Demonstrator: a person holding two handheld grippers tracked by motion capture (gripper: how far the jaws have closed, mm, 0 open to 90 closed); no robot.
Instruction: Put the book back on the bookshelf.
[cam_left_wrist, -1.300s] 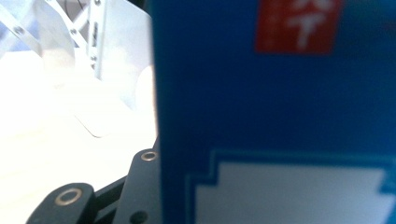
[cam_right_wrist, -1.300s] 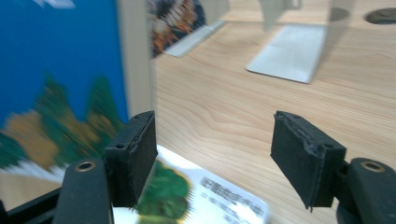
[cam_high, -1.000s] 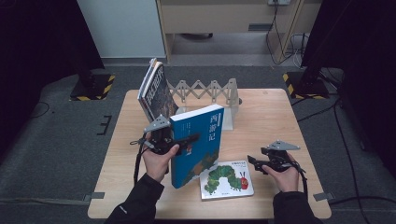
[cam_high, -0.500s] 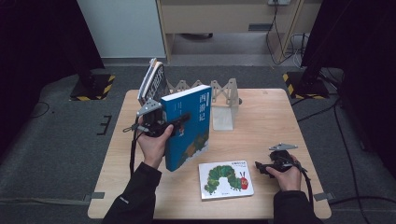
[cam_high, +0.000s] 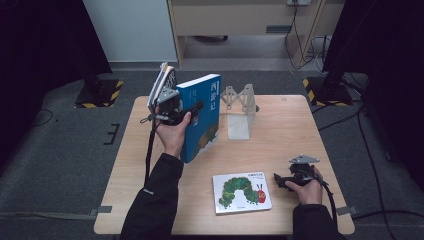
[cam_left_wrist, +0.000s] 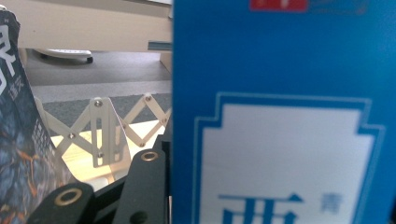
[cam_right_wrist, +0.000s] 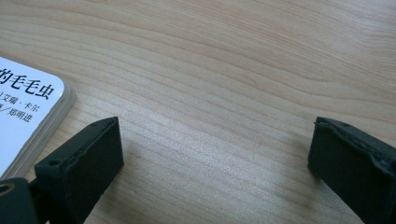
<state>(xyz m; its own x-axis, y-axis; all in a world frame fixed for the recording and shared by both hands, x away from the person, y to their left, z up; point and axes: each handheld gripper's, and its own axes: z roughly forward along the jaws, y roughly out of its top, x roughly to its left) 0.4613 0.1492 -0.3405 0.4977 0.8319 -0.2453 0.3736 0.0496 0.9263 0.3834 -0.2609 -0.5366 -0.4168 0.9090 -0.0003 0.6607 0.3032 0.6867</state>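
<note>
Wood table (cam_high: 280, 150) | grey floor (cam_high: 60, 160) | left tool (cam_high: 175, 111) grips blue book (cam_high: 202, 117) | right tool (cam_right_wrist: 212, 154) wide

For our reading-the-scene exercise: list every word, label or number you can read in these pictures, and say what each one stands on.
"西游记": large characters on the blue book clamped in the left gripper.
"的毛毛虫": title on the white picture book beside the right gripper.
"艾瑞·卡尔" and "郑明进": smaller lines under that title, partly cut off.
Dark book on the folding stand: one large character, cropped, not readable.
Red label atop the blue book: blurred.

High view overhead; gripper views close, sharing table (cam_high: 280, 150).
</note>
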